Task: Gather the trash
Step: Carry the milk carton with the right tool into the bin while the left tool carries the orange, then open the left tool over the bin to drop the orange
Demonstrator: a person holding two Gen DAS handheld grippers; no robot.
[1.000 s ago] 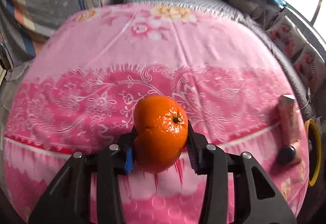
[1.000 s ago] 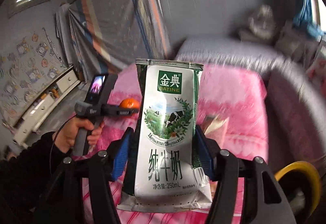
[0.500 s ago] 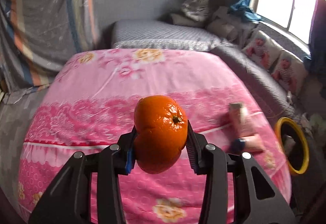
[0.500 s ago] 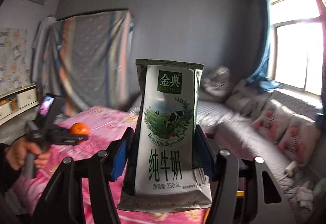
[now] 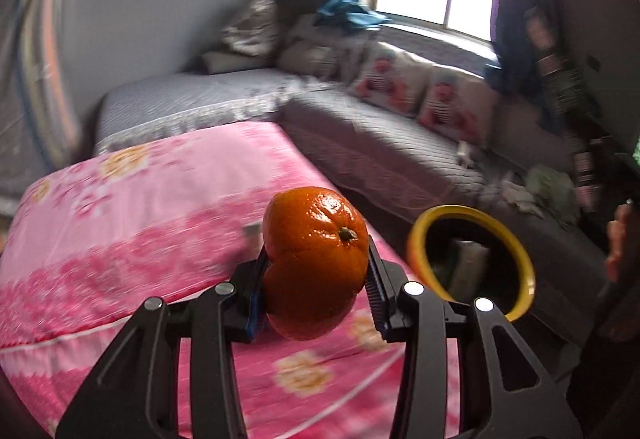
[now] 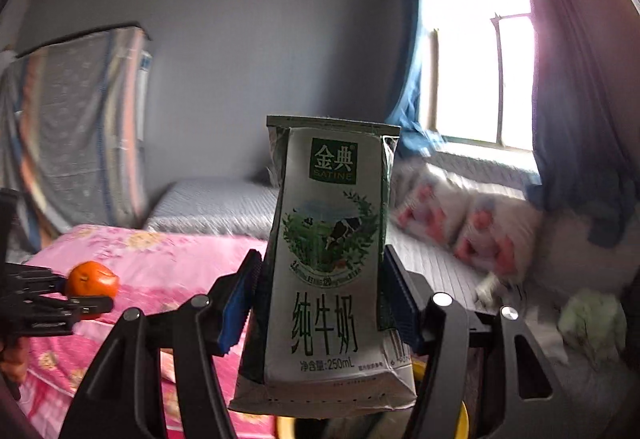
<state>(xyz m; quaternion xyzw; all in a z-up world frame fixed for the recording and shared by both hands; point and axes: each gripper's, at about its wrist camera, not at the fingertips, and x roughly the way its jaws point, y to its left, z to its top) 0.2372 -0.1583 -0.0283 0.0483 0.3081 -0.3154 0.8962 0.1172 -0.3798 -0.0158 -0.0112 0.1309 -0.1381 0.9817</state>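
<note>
You face a grey-walled room: bright window (image 6: 480, 79), blue curtain (image 6: 408, 79), grey sofa (image 5: 400, 155), pink floral bed (image 5: 140, 207).

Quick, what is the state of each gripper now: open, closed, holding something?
Left gripper: closed on the orange.
Right gripper: closed on the milk carton.
</note>
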